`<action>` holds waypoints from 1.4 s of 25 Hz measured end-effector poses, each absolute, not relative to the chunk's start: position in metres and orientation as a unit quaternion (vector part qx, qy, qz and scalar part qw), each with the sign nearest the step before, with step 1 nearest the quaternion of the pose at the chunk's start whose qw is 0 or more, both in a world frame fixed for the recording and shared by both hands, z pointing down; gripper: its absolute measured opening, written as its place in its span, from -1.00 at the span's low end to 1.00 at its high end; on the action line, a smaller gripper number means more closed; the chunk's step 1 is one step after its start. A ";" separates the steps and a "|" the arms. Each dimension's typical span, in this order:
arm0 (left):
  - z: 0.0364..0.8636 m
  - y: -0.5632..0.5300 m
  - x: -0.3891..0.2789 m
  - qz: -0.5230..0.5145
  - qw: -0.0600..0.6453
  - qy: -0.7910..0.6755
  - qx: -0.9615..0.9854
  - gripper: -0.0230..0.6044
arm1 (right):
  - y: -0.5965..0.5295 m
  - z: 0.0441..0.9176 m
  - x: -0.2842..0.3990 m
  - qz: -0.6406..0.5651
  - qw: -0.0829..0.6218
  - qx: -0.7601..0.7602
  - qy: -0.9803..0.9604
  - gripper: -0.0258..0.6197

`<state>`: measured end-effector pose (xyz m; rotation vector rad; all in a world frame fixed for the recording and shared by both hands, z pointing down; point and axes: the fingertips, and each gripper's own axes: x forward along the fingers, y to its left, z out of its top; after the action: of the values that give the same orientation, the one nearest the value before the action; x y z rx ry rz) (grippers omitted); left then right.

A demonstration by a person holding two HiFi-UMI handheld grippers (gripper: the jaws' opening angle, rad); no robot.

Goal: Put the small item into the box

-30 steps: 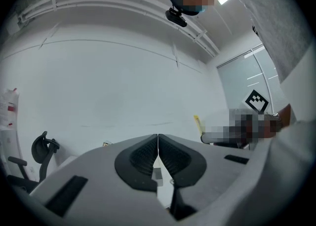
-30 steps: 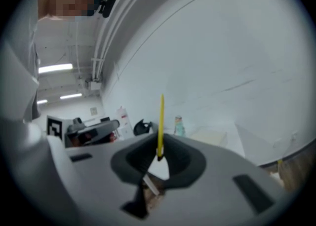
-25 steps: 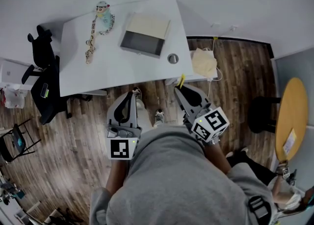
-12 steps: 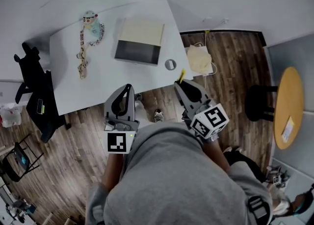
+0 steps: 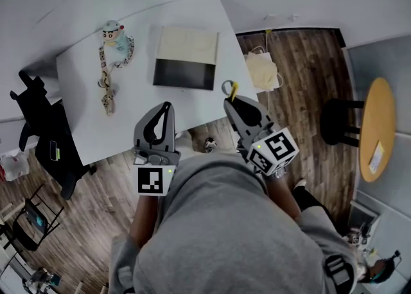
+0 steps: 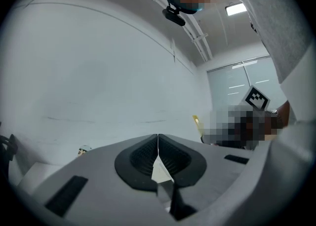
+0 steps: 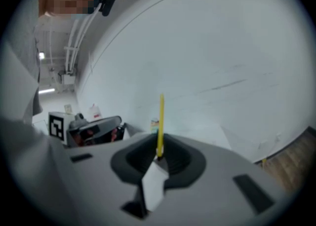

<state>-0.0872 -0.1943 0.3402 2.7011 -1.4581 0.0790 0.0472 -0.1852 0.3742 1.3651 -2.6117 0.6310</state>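
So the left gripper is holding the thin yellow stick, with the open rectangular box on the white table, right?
No: the right gripper holds the thin yellow stick, as the right gripper view shows; the left gripper is shut, empty. The open rectangular box is on the white table.

We see the grey right gripper [image 7: 159,158] with its jaws pressed together on a thin yellow stick [image 7: 160,124] (standing upright) against a white wall [image 7: 207,57].

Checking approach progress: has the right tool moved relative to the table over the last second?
Yes. The right tool, shut on a yellow strip, has advanced toward the table; its tip now overlaps the near corner.
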 end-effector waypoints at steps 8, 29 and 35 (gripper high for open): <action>0.358 -0.226 -0.102 0.035 0.057 -0.450 0.891 -0.81 | -0.219 0.399 0.020 0.217 0.113 0.453 -0.858 -0.72; 0.404 -0.279 -0.111 0.056 0.087 -0.402 0.910 -0.81 | -0.270 0.534 -0.013 0.272 0.300 0.378 -0.833 -0.72; 0.411 -0.286 -0.118 0.058 0.094 -0.402 0.909 -0.81 | -0.275 0.566 -0.021 0.273 0.354 0.349 -0.824 -0.72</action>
<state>-0.1179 -0.2859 0.4111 2.6965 -1.1912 0.1733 -0.0207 -0.2746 0.5660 0.9034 -2.1289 0.7045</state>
